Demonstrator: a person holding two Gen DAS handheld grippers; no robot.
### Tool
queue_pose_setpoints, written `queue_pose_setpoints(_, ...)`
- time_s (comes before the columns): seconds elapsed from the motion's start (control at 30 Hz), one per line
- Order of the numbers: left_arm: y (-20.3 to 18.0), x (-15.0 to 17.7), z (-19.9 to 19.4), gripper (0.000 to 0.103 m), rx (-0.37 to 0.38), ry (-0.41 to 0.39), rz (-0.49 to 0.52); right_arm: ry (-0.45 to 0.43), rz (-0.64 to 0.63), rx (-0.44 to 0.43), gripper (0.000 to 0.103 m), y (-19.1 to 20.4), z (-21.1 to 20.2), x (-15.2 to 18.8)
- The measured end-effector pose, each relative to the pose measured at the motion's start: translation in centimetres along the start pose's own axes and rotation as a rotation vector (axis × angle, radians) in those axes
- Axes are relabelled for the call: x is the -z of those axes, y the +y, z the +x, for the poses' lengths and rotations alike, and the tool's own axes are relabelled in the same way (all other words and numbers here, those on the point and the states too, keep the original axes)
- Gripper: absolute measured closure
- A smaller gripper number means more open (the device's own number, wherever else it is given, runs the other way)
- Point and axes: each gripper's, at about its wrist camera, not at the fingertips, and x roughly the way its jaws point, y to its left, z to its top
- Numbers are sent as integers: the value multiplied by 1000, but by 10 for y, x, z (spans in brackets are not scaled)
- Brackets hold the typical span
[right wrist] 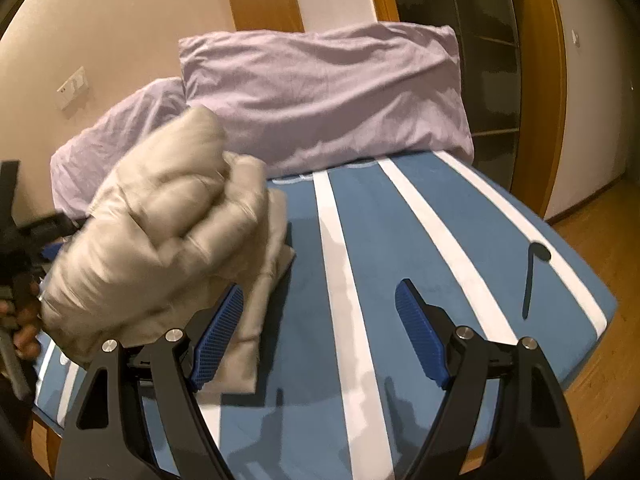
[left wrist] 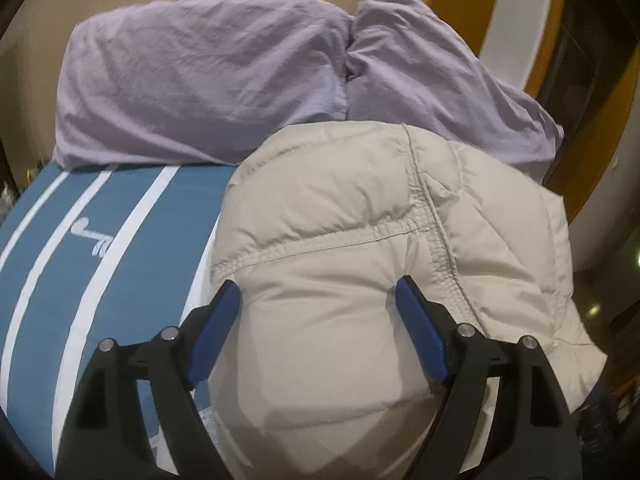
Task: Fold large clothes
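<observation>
A beige puffy quilted jacket (left wrist: 360, 248) lies bundled on a blue bed cover with white stripes (left wrist: 100, 240). My left gripper (left wrist: 318, 296) is open, its blue pads either side of a bulge of the jacket, pressed against it. In the right wrist view the jacket (right wrist: 160, 232) is a blurred, folded bundle at the left, with the left gripper's black frame (right wrist: 24, 236) behind it. My right gripper (right wrist: 320, 300) is open and empty above the bed cover (right wrist: 400, 240), its left pad (right wrist: 220, 328) beside the jacket's edge.
Two lilac pillows (left wrist: 200, 80) (right wrist: 320, 100) lean against the beige wall at the bed's head. A dark cord-like thing (right wrist: 534, 276) lies on the cover near the right edge. A wooden door frame (right wrist: 536, 80) and wooden floor (right wrist: 600, 360) are to the right.
</observation>
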Motion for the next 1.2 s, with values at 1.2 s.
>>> queue_pose_setpoints(1.2, -14, 3, -7, 21, 97, -30, 86, 152, -52, -101, 50, 60, 79, -3)
